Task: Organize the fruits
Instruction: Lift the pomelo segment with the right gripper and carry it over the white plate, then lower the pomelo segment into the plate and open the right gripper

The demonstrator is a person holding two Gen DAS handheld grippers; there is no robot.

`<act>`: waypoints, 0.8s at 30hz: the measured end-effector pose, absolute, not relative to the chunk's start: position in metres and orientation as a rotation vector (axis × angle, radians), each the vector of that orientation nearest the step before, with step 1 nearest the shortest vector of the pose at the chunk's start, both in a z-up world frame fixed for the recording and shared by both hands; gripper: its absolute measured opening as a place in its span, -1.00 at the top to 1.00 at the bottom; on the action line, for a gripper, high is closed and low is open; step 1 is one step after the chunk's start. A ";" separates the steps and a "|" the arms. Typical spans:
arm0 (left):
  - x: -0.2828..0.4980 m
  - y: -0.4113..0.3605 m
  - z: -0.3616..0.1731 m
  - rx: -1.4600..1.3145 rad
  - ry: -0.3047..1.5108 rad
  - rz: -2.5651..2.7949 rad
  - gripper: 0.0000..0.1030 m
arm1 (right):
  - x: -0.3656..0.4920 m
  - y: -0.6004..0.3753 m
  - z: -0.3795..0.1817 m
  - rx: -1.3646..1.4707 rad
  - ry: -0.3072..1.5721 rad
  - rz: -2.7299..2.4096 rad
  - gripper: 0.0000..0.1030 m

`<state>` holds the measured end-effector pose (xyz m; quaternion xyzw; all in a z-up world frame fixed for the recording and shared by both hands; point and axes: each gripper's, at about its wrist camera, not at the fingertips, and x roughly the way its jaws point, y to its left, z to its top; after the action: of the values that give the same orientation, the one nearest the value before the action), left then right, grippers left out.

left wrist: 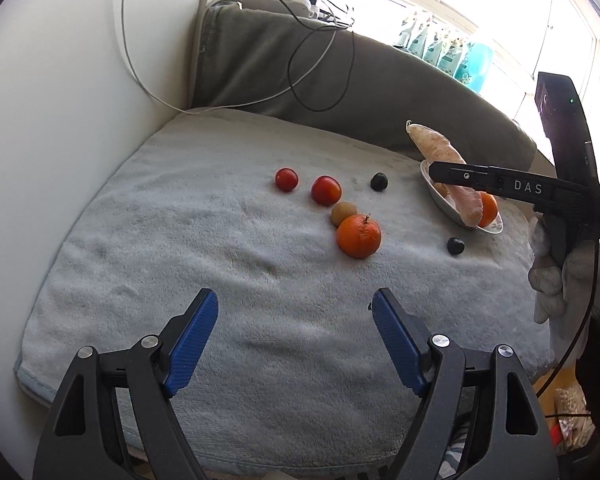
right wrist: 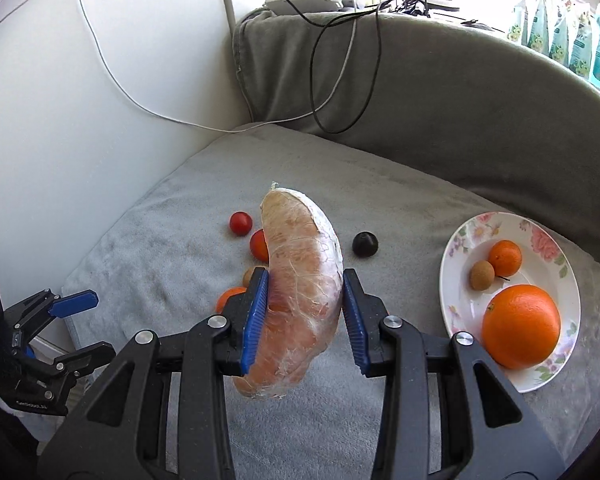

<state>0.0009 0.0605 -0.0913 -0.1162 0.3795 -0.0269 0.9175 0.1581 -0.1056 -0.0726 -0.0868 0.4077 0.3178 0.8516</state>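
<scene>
My right gripper (right wrist: pixel 305 276) is shut on a pale orange fruit wedge wrapped in film (right wrist: pixel 300 240) and holds it in the air above the towel. Right of it a flowered plate (right wrist: pixel 540 276) carries a big orange (right wrist: pixel 521 326), a small orange (right wrist: pixel 505 258) and a brown fruit (right wrist: pixel 482 275). In the left wrist view my left gripper (left wrist: pixel 295 294) hangs open and empty over the grey towel (left wrist: pixel 180 260). Ahead of it lie an orange (left wrist: pixel 358 236), a brown fruit (left wrist: pixel 343 213), two red fruits (left wrist: pixel 286 179) (left wrist: pixel 325 190) and two dark plums (left wrist: pixel 379 181) (left wrist: pixel 455 246).
A grey sofa back (left wrist: pixel 380 92) curves behind the towel, with black and white cables (left wrist: pixel 312 60) draped over it. A white wall (left wrist: pixel 60 120) closes the left side. A gloved hand (left wrist: pixel 556 276) holds the right gripper at the towel's right edge.
</scene>
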 end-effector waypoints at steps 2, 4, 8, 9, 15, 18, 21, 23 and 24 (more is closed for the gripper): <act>0.004 0.055 -0.090 -0.229 0.785 -0.066 -0.54 | 0.164 -0.123 -0.068 -0.165 0.848 0.638 0.26; 0.007 0.050 -0.089 -0.221 0.788 -0.077 -0.54 | 0.169 -0.139 -0.065 -0.152 0.840 0.607 0.26; 0.010 0.039 -0.087 -0.207 0.788 -0.096 -0.54 | 0.181 -0.171 -0.061 -0.135 0.831 0.546 0.26; 0.011 0.037 -0.087 -0.205 0.789 -0.099 -0.54 | 0.185 -0.178 -0.061 -0.132 0.831 0.532 0.26; 0.016 0.030 -0.087 -0.190 0.800 -0.107 -0.54 | 0.202 -0.214 -0.060 -0.130 0.831 0.451 0.26; 0.018 0.027 -0.087 -0.186 0.801 -0.107 -0.55 | 0.211 -0.228 -0.062 -0.127 0.836 0.420 0.26; 0.019 0.024 -0.086 -0.183 0.801 -0.107 -0.54 | 0.220 -0.239 -0.065 -0.124 0.841 0.389 0.26; 0.019 0.023 -0.086 -0.181 0.802 -0.108 -0.54 | 0.227 -0.247 -0.067 -0.119 0.848 0.374 0.26; 0.020 0.023 -0.086 -0.179 0.803 -0.109 -0.54 | 0.230 -0.250 -0.069 -0.119 0.852 0.366 0.26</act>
<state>0.0196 0.0227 -0.0859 -0.0871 0.3899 -0.0530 0.9152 0.2301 -0.2502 -0.0687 -0.0572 0.4106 0.1766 0.8927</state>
